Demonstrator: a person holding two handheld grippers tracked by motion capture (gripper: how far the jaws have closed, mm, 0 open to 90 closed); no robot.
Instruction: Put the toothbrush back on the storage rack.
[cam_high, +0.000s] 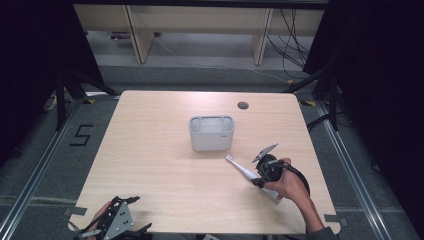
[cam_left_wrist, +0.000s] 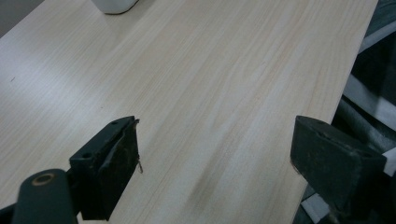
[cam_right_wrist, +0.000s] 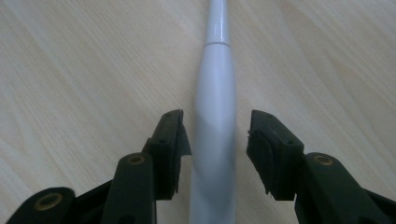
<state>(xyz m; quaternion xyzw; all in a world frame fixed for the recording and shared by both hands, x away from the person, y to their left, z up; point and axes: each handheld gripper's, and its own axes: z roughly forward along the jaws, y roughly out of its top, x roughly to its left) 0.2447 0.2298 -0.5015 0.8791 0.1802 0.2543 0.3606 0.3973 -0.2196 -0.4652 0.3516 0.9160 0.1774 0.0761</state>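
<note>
A white electric toothbrush (cam_high: 240, 167) lies flat on the wooden table (cam_high: 160, 165), right of the middle, with its head pointing up-left toward a white rectangular container (cam_high: 211, 140). My right gripper (cam_high: 259, 181) straddles the handle. In the right gripper view the toothbrush (cam_right_wrist: 215, 93) runs up between the jaws of the right gripper (cam_right_wrist: 217, 133), with a gap on each side, so the gripper is open. My left gripper (cam_high: 141, 214) rests near the table's front left edge. The left gripper (cam_left_wrist: 215, 140) is open over bare wood.
The container's base (cam_left_wrist: 114, 5) shows at the top of the left gripper view. A round cable hole (cam_high: 243, 105) sits at the table's far right. The table's right edge drops to a dark floor with rails and cables.
</note>
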